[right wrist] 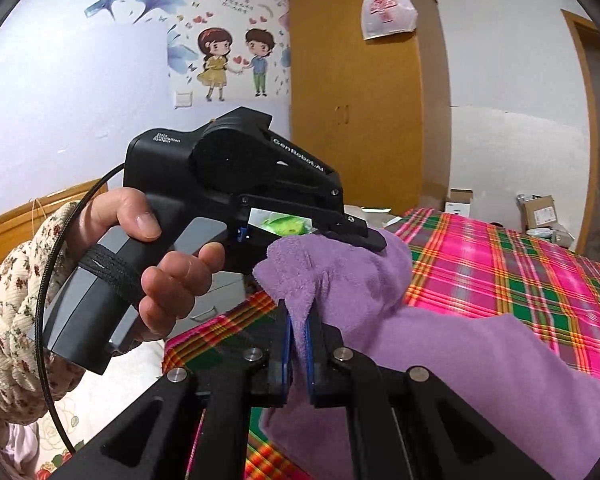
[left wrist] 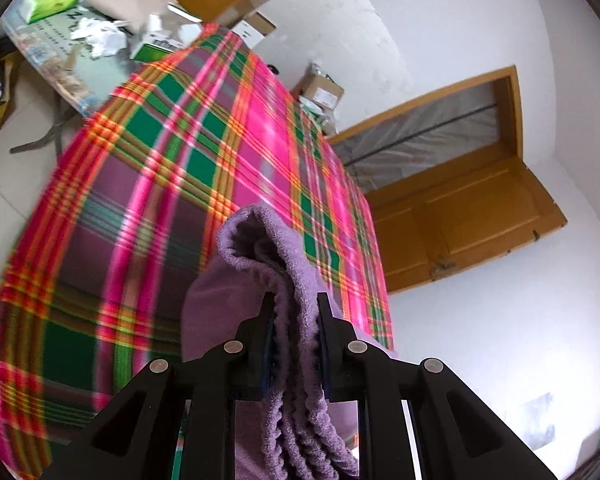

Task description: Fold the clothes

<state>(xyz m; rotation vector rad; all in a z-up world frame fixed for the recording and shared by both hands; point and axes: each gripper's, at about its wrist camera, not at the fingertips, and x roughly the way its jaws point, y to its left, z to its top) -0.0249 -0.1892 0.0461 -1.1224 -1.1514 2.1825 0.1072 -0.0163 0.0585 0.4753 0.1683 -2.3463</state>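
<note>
Plaid-covered bed [right wrist: 520, 276] below. Both hand-held grippers — left [left wrist: 294, 304], right [right wrist: 298, 314] — clamped on purple fleece garment [right wrist: 480, 364]: soft, light, limp — best held at hems.

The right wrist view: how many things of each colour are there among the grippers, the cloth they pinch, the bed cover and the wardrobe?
Black: 2, left gripper, right gripper
Purple: 1, towel
Pink and green plaid: 1, bed cover
Orange-brown: 1, wardrobe
Total: 5
</note>
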